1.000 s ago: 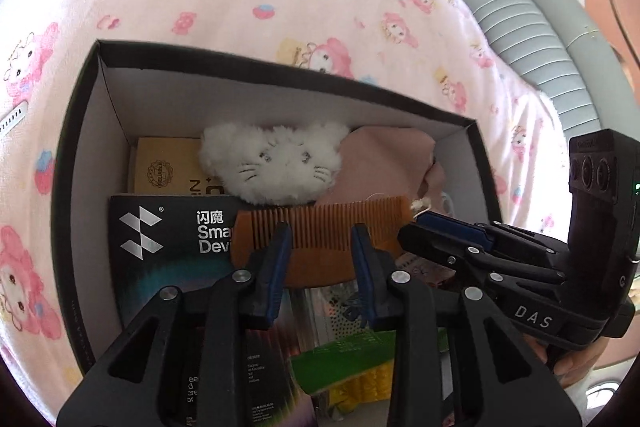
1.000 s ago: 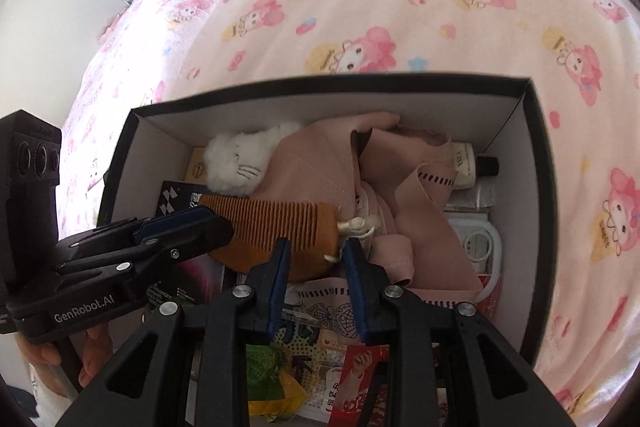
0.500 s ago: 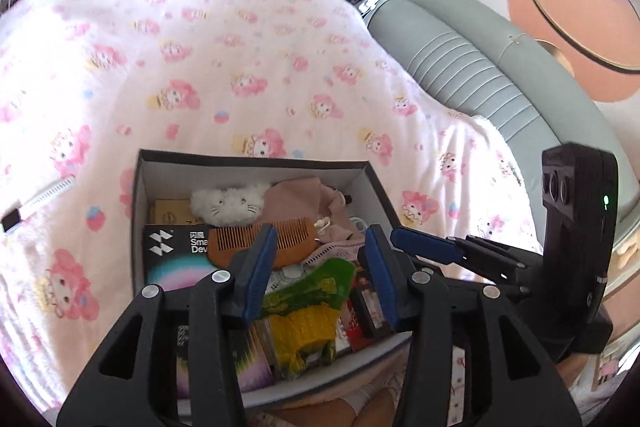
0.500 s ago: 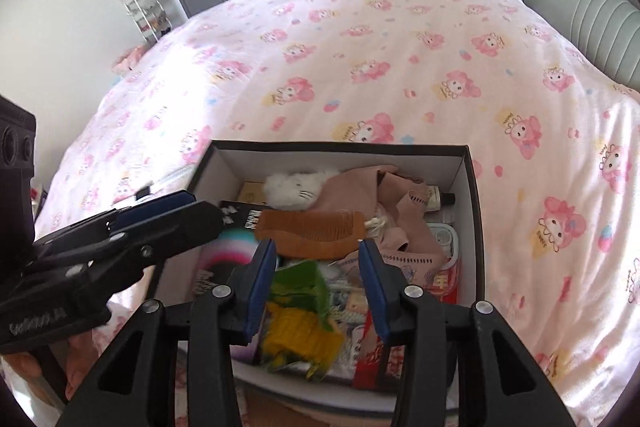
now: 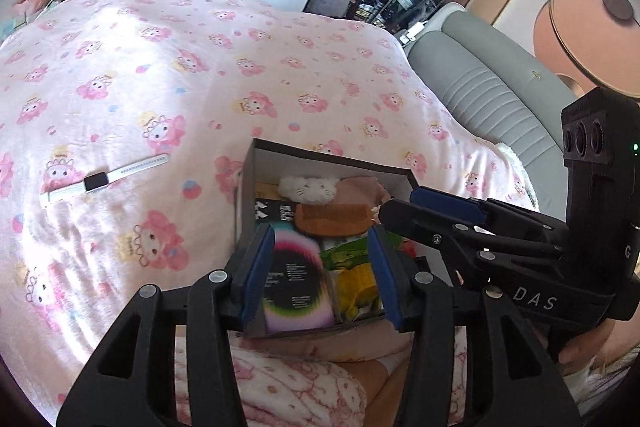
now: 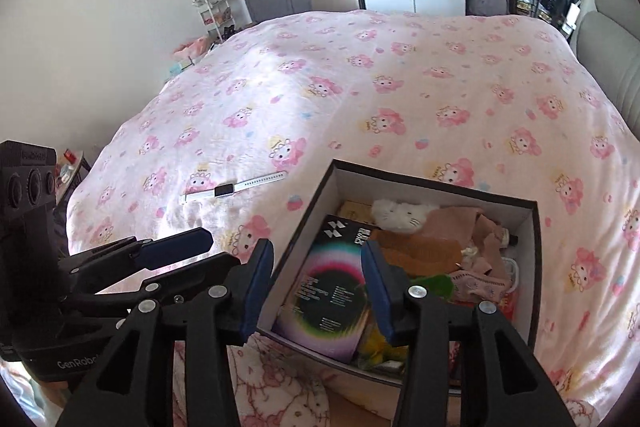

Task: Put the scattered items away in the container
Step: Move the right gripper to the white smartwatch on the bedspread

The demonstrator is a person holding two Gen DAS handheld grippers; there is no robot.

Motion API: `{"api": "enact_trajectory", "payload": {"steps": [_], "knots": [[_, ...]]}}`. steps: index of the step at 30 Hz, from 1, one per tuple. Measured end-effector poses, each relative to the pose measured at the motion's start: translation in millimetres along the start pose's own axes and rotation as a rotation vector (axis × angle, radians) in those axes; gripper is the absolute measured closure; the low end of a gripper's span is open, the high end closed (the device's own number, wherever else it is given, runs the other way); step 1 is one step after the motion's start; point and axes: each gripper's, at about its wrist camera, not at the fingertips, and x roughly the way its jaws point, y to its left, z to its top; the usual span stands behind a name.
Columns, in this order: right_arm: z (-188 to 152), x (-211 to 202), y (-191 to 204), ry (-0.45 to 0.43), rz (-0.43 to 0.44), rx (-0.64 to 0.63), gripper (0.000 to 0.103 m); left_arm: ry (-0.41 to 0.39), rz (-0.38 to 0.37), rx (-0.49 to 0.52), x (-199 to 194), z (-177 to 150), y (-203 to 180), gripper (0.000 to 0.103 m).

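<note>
Left gripper (image 5: 320, 267): jaws wide, just been opening, nothing held.
Right gripper (image 6: 316, 283): jaws likewise wide, just been opening, empty.
Watch (image 6: 234, 187): flat on the bed (image 6: 400, 99), towards its left edge, well apart from the box (image 6: 534, 267) at the near edge.
Handling: likely light, with a soft, floppy strap and a hard, probably slippery face; pinch across the case.
Long axis: strap runs left to right, slightly tilted.
</note>
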Motion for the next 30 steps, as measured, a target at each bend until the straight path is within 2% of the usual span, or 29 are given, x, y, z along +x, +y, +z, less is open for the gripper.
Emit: {"api": "enact_trajectory", "payload": {"steps": [4, 9, 13, 16, 19, 23, 26, 30], "knots": [[13.2, 27.8, 46.2, 0.03, 0.055, -0.083, 0.062, -0.031, 0.059, -0.083, -24.7, -6.9, 48.0, 0.054], [25.6, 81.7, 100.3, 0.107, 0.139, -0.151, 0.062, -0.059, 0.164, -0.187, -42.8, -10.7, 112.5, 0.054], [38.2, 132.3, 125.0, 0.184, 0.214, -0.153, 0.062, -0.082, 0.173, -0.308, -37.8, -6.9, 171.2, 0.053], [53.4, 186.2, 122.5, 0.289, 0.264, -0.038, 0.062, -0.069, 0.127, -0.415, -13.2, -3.0, 227.1, 0.048], [52.7, 248.9, 109.3, 0.431, 0.292, 0.12, 0.061, -0.022, 0.167, -0.501, 19.2, 1.2, 275.9, 0.048], [45.7, 300.5, 91.2, 0.456, 0.241, 0.24, 0.061, -0.003, 0.116, -0.621, 55.2, -1.2, 324.5, 0.048], [47.2, 329.0, 73.3, 0.461, 0.238, 0.361, 0.061, 0.005, 0.137, -0.686, 74.1, -1.9, 347.3, 0.048], [49.1, 358.5, 55.4, 0.492, 0.257, 0.493, 0.061, -0.067, 0.087, -0.783, 81.5, -1.5, 368.2, 0.048]]}}
